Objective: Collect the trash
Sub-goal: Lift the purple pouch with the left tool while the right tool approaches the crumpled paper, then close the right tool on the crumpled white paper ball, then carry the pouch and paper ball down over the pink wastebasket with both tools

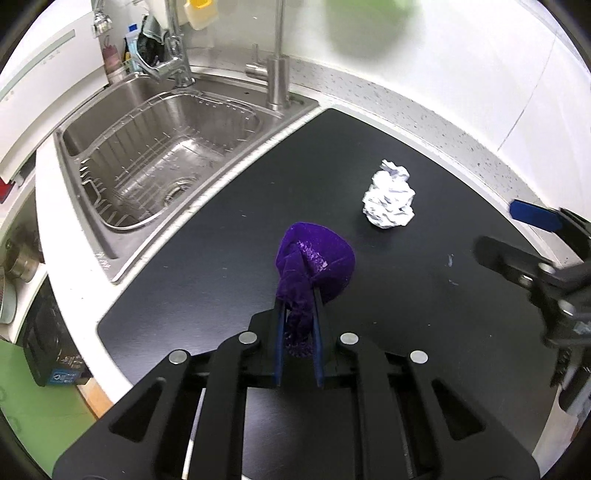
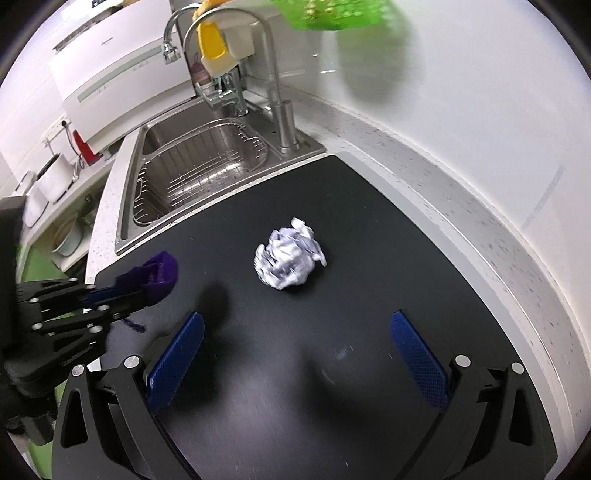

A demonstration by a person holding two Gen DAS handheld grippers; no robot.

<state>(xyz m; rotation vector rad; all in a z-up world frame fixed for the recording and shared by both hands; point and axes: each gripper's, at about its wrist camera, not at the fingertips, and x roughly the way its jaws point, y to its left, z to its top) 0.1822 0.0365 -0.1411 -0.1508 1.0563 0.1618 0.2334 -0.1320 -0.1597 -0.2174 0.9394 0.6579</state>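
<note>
My left gripper (image 1: 299,306) is shut on a purple mesh scrap (image 1: 314,258) and holds it above the black mat (image 1: 221,258). The same scrap (image 2: 157,275) and left gripper (image 2: 122,291) show at the left of the right wrist view. A crumpled white paper ball (image 1: 389,199) lies on the mat to the right of the scrap. My right gripper (image 2: 295,332) is open, its blue pads (image 2: 177,354) wide apart, with the paper ball (image 2: 290,264) ahead between them, untouched. One blue pad of the right gripper (image 1: 532,216) shows at the right edge of the left wrist view.
A steel sink (image 1: 122,236) with a wire basket (image 1: 166,166) and taps (image 1: 277,74) lies left of the mat. A green mesh basket (image 2: 332,14) hangs on the white wall above. The speckled counter edge (image 2: 480,229) borders the mat on the right.
</note>
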